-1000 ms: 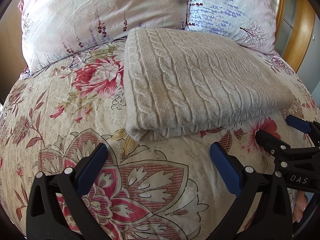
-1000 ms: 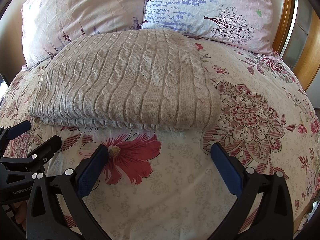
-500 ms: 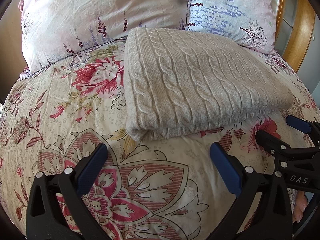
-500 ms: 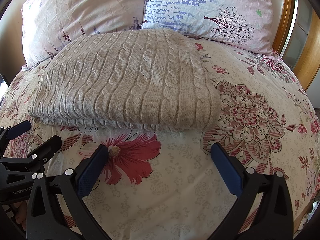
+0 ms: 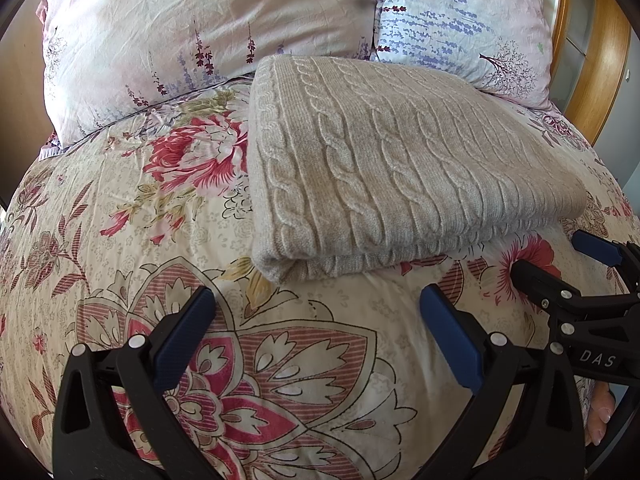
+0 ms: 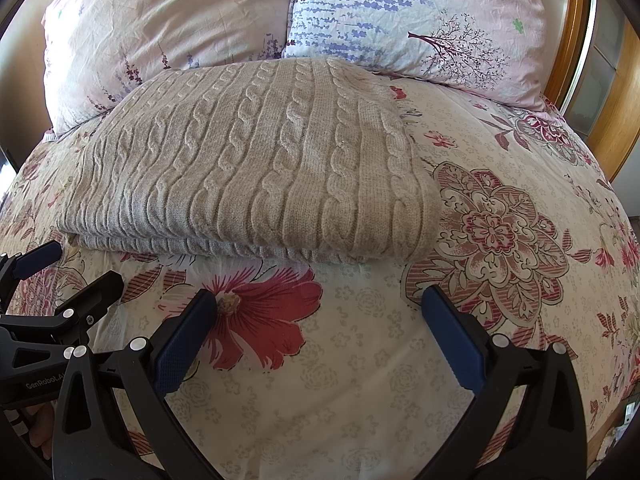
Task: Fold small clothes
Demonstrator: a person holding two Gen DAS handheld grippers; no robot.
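A beige cable-knit sweater (image 5: 384,168) (image 6: 248,176) lies folded into a flat rectangle on the floral bed cover, its far edge touching the pillows. My left gripper (image 5: 316,328) hovers open just short of the sweater's near left corner, nothing between its blue pads. My right gripper (image 6: 320,328) is open too, a little back from the sweater's near edge, over a red flower print. Each gripper shows at the edge of the other's view: the right one (image 5: 560,272) and the left one (image 6: 68,280).
Two flowered pillows (image 5: 208,36) (image 6: 420,20) lean at the head of the bed behind the sweater. A wooden bed frame (image 6: 576,32) curves along the right side. The floral duvet (image 6: 500,220) spreads bare to the right of the sweater and in front of it.
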